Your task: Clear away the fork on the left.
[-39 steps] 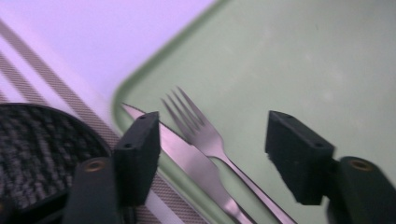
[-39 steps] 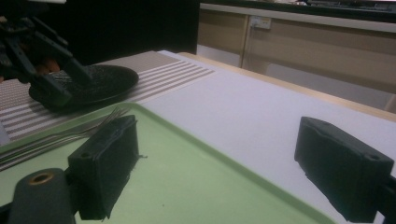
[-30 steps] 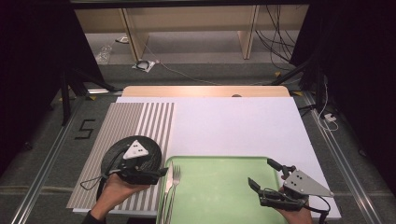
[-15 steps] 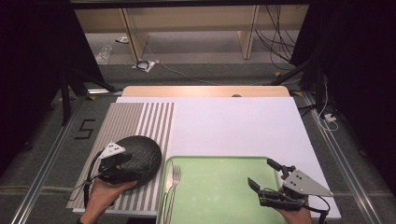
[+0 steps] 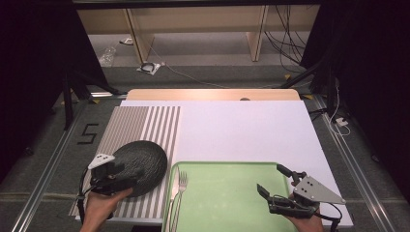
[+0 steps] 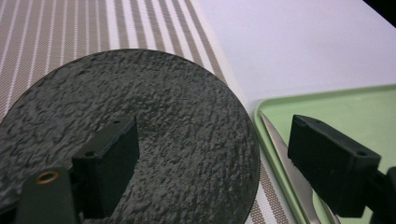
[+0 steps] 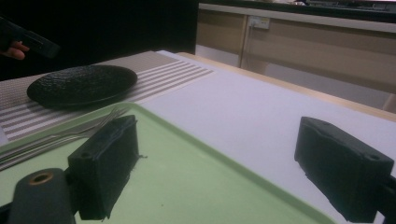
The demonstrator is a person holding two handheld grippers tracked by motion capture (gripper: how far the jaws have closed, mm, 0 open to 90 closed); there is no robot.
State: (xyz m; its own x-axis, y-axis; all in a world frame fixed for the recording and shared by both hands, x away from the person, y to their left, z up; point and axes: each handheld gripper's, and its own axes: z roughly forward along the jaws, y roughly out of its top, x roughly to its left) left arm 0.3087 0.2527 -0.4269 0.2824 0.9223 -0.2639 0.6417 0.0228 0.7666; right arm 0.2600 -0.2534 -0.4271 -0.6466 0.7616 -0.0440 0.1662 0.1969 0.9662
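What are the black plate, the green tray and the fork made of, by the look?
Black plate: likely stoneware or slate-look ceramic, matte; its surface is rough and pebbled with little shine. Green tray: probably moulded plastic, smooth, satin, with a rounded raised rim. Fork: metal, most likely stainless steel; silvery and reflective. Striped placemat under the plate: looks like woven vinyl or fabric.

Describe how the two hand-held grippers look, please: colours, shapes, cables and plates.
Both are black. The left hand-held gripper and the right hand-held gripper each carry a grey three-cornered plate on top, two blocky black jaws and a thin black cable. A brass-coloured ring sits near one jaw. No sleeves are visible.
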